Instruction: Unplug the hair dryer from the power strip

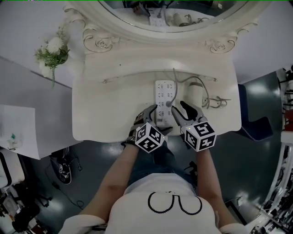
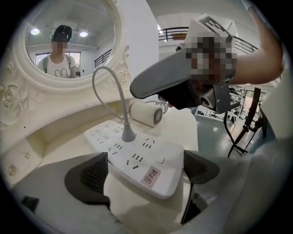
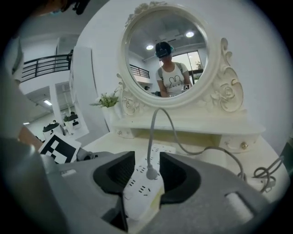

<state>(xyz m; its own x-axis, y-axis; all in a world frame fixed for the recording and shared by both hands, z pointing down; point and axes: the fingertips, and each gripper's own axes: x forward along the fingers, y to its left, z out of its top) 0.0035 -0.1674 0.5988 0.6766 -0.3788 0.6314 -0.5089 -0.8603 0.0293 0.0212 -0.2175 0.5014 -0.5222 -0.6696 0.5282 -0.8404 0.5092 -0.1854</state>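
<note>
A white power strip (image 1: 163, 98) lies lengthwise in the middle of the cream dressing table (image 1: 105, 114). A grey plug (image 1: 169, 104) stands in it, and its cord (image 1: 181, 80) loops to the white hair dryer (image 1: 197, 95) lying to the right. My left gripper (image 2: 145, 171) straddles the strip's (image 2: 137, 153) near end with its pads against the sides. My right gripper (image 3: 146, 176) comes in from the right. It is open, with the plug (image 3: 151, 172) standing between its pads and a gap on the left. The dryer (image 2: 146, 113) lies beyond the strip.
An oval mirror (image 1: 174, 13) rises at the table's back, above a raised ledge with small knobs (image 1: 105, 82). White flowers (image 1: 52, 50) stand at the back left. A dark wire tangle (image 1: 220, 101) lies right of the dryer. Dark floor lies beyond the table's front edge.
</note>
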